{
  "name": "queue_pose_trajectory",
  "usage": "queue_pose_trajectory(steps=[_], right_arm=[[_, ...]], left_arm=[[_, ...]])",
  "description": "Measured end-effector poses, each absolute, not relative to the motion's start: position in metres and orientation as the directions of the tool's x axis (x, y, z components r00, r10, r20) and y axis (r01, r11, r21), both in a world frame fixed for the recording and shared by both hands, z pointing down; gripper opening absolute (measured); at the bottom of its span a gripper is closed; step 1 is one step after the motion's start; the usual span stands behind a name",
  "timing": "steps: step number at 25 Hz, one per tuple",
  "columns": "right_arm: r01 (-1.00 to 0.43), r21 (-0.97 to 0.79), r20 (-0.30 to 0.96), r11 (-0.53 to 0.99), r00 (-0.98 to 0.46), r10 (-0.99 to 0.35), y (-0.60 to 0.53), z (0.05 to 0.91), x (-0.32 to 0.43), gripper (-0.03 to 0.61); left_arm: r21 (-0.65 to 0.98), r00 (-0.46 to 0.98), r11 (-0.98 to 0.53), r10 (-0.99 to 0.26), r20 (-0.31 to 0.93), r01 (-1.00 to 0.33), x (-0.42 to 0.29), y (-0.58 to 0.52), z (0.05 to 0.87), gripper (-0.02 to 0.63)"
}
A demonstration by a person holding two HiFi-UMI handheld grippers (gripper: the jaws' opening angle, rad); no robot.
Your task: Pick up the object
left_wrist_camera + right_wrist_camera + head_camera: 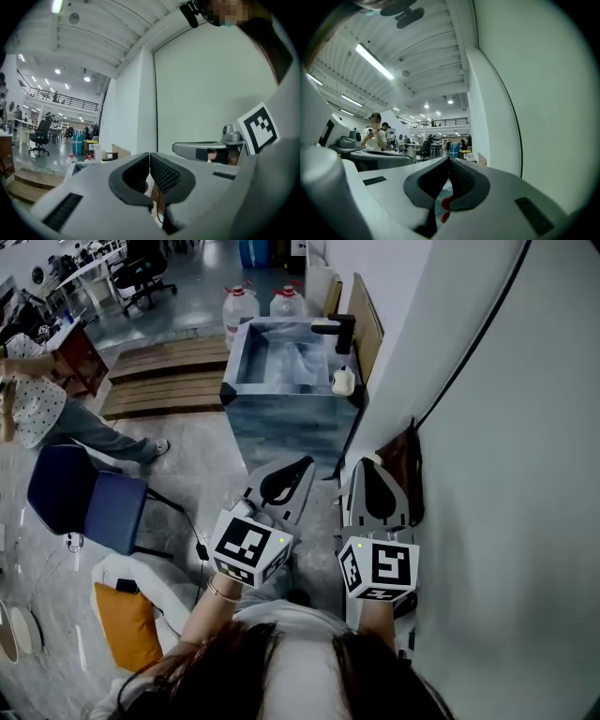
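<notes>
Head view: person's head at bottom edge, both arms raised, a marker cube on each gripper. Left tongs (302, 468) and right tongs (370, 468) sit side by side in lower centre, close but apart, tips toward the top of the frame. Upper centre: blue-grey sink (281, 418) with a black tap (336, 331) at its right rim. A small white object (344, 381) rests on that rim just below the tap, well apart from both tongs. I cannot tell for sure that this is the task's thing. Two water jugs (241, 304) stand behind the sink. Wooden steps (169, 376) lie to its left. Blue chair (84, 498) at mid left, a seated person (37, 399) above it, orange cushion (127, 624) at lower left. White wall (506, 474) fills the right, a brown bag (403, 463) at its foot beside the right tongs. Left gripper view: left tongs (150, 157) pressed together at the tips, nothing between them; the other gripper's cube (258, 129) at right, an office chair (38, 136) far left, wall behind. Right gripper view: right tongs (449, 161) likewise pressed together and empty. A red bit (446, 202) shows through the gap below the tips; what it is I cannot tell. Two standing people (374, 133) at left, a ceiling light (375, 61) at upper left, a black cable (511, 117) down the wall at right.
</notes>
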State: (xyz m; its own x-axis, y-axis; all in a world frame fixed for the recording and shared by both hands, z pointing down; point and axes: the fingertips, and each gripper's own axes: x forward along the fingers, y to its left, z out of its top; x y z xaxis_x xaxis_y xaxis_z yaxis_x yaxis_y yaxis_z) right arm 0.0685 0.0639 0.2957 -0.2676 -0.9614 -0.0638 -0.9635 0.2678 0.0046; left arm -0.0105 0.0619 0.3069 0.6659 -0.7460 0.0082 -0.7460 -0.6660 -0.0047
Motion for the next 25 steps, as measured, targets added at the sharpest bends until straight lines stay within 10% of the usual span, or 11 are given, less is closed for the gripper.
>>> queue_pose_trajectory(steps=[25], right_arm=[[-0.974,0.010,-0.058,0.227,-0.228,-0.972,-0.068,0.300,0.052,0.025]], left_arm=[[0.019,0.717,-0.717,-0.697,0.008,-0.697,-0.031,-0.069,0.322,0.009]])
